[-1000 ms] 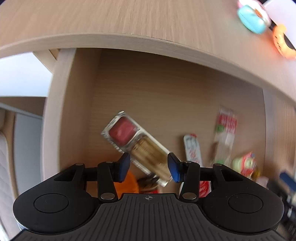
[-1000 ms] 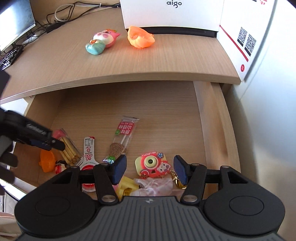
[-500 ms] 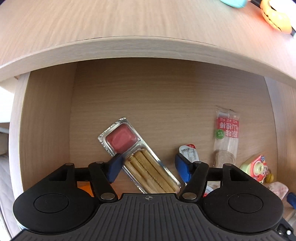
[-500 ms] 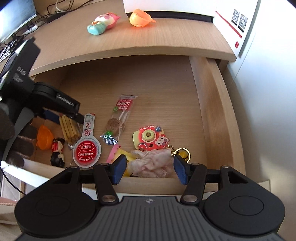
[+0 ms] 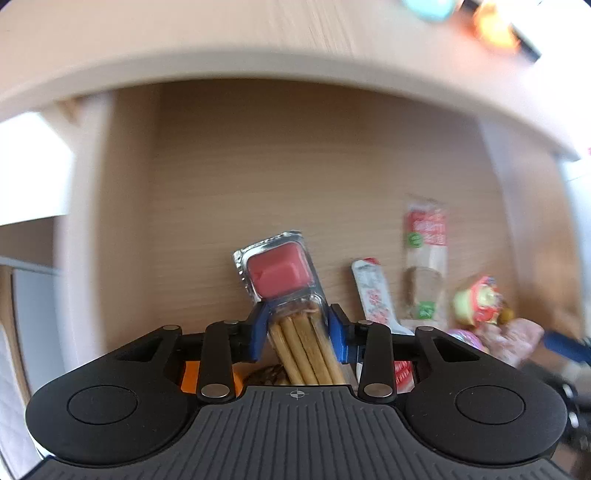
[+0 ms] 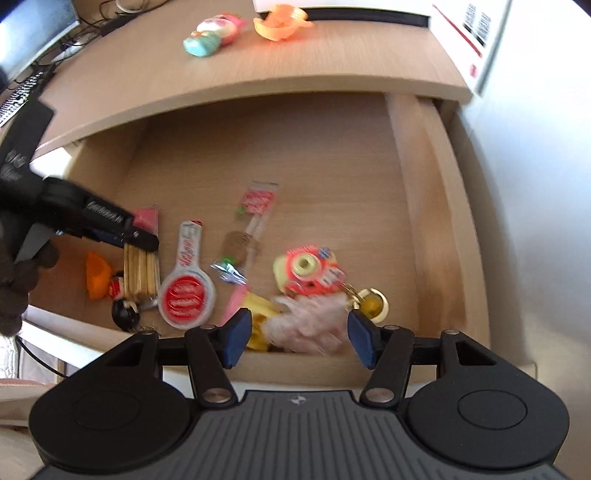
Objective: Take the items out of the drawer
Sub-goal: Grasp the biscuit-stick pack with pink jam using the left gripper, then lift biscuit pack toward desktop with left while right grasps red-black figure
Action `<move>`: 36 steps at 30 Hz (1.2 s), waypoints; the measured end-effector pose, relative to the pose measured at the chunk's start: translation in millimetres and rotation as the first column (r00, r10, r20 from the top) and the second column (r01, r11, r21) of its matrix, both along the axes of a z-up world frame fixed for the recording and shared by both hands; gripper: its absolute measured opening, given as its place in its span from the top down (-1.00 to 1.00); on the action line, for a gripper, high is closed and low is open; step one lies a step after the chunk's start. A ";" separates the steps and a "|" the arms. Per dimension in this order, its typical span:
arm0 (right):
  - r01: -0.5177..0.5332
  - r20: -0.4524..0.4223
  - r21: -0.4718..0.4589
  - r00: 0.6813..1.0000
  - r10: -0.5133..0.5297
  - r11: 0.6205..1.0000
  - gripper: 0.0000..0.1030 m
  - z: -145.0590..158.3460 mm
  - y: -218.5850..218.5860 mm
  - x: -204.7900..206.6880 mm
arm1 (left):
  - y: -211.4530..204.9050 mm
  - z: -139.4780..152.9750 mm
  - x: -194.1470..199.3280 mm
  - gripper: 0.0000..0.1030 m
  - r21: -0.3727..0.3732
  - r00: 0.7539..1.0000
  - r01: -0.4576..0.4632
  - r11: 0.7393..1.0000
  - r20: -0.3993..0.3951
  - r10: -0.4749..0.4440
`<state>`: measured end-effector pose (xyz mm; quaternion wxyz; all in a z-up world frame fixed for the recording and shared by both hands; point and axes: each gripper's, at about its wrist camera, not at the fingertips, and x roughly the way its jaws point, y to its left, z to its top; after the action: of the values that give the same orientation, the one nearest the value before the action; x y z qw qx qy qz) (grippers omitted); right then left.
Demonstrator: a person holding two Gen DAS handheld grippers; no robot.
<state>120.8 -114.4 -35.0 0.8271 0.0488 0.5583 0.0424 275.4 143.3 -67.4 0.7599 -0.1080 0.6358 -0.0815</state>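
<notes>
Step in hand: grasp of the first item. The left gripper [image 5: 298, 328] has just been closing, and the breadstick snack pack [image 5: 291, 295] now sits between its blue pads, which appear to press the clear tray on both sides at the stick end.
Position of the pack: inside the open drawer [image 6: 424, 206], near the drawer's front-left corner; red dip compartment toward the back, sticks toward the front edge. Whether it has left the drawer floor cannot be told; both views are blurred.
Left claw state: clamped on the snack pack, so far as the left wrist view shows.
Right claw state: the right gripper [image 6: 300, 338] stands with jaws apart and nothing between them, above the drawer's front edge, over the crumpled pink wrapper [image 6: 310, 325].
Other contents: spoon-shaped red-and-white packet [image 6: 186, 288] just beside the pack; long red-labelled sachet [image 6: 255, 214] mid-drawer; pink toy camera [image 6: 306, 271] and yellow keyring [image 6: 371, 302] toward the front-right corner; orange piece [image 6: 96, 273] and small black-and-red figure [image 6: 123, 308] at the front-left corner.
Already on the desk top: a teal-and-pink toy [image 6: 212, 35] and an orange toy [image 6: 280, 22].
Next move, in judgement: lift the pack straight up, clear of the drawer's front wall and the overhanging desk edge [image 6: 258, 88], then carry it to the desk top.
Risk, in judgement: the thin tray may buckle or pivot, being gripped at one end only.
</notes>
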 end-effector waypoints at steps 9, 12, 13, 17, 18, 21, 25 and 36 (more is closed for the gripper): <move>-0.269 0.038 0.007 0.963 0.269 0.963 -0.12 3.3 62.7 44.8 | 66.3 78.7 -49.1 0.28 -0.184 0.972 -0.108 0.977 0.185 0.143; -0.360 -0.009 0.071 0.932 0.362 0.930 -0.12 -3.6 89.6 62.2 | 76.2 96.4 -52.3 0.28 -0.151 0.960 -0.124 0.981 0.233 0.158; -0.387 -0.031 0.109 0.919 0.392 0.916 -0.12 -5.0 100.0 65.6 | 73.9 100.1 -50.5 0.28 -0.130 0.956 -0.133 0.983 0.245 0.162; -0.431 -0.176 0.215 0.865 0.469 0.876 -0.11 -30.4 138.6 91.0 | 79.3 120.0 -59.1 0.28 -0.115 0.945 -0.174 0.978 0.261 0.199; -0.438 -0.213 0.214 0.852 0.479 0.873 -0.09 -37.5 147.9 96.5 | 81.2 122.4 -63.2 0.28 -0.117 0.942 -0.183 0.976 0.264 0.208; -0.483 -0.289 0.176 0.808 0.514 0.858 -0.02 -55.5 171.9 108.6 | 103.8 126.2 -63.7 0.28 -0.112 0.934 -0.206 0.972 0.274 0.229; -0.517 -0.343 0.166 0.768 0.541 0.840 0.30 -70.9 193.0 119.2 | 101.0 115.7 -62.6 0.28 -0.097 0.928 -0.235 0.967 0.273 0.253; -0.436 -0.179 0.115 0.875 0.451 0.892 0.46 -12.2 160.4 96.4 | 86.8 103.0 -57.6 0.27 -0.101 0.968 -0.087 0.991 0.228 0.109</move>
<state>217.2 46.0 -47.2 0.7323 -0.0470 0.6334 0.2455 217.8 230.0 35.5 0.8268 -0.1632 0.5317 -0.0846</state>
